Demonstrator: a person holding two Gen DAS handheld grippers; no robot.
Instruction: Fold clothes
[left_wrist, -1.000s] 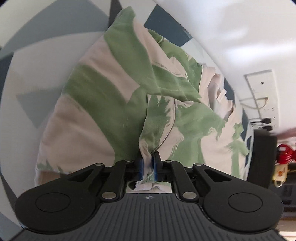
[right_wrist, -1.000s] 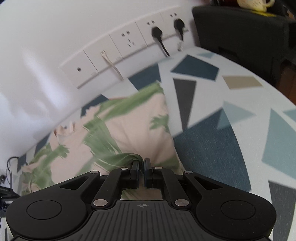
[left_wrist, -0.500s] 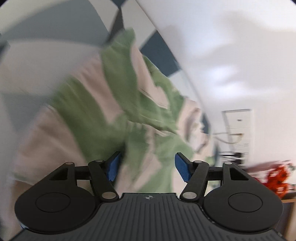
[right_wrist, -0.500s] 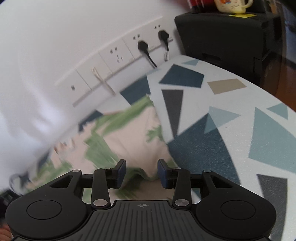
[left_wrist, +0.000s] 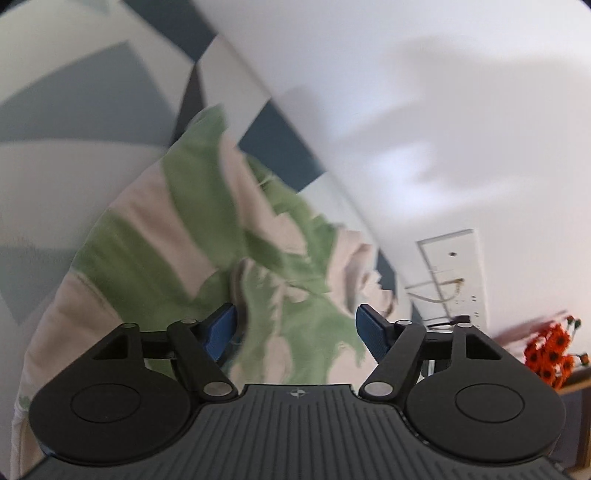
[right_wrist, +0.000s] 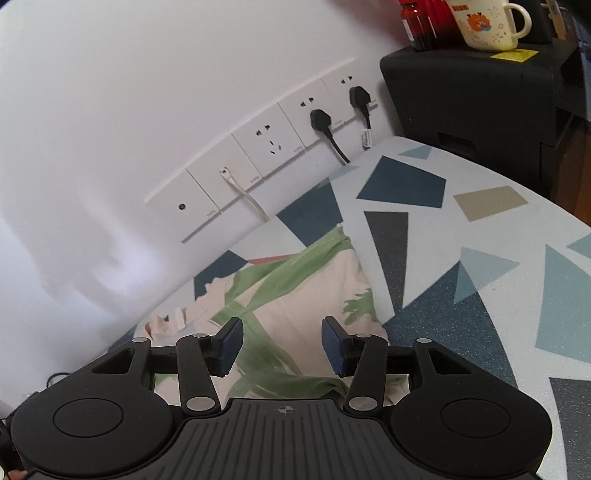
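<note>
Left gripper (left_wrist: 295, 328) jaws spread wide, holding nothing, above the green-and-cream garment (left_wrist: 155, 258) lying on the patterned tablecloth (left_wrist: 55, 110); this view is motion-blurred, so folds and edges are hard to read. Right gripper (right_wrist: 282, 343) also gapes empty over the garment's (right_wrist: 295, 295) corner near the wall sockets (right_wrist: 269, 144). The gripper bodies hide the cloth's near part, and the mug (right_wrist: 487, 22) is cut off at the top.

The left gripper (left_wrist: 297, 326) has its jaws spread wide, blue pads facing each other with nothing clamped between them. The right gripper (right_wrist: 282, 345) likewise stands with jaws parted, empty, both tilted downward.
</note>
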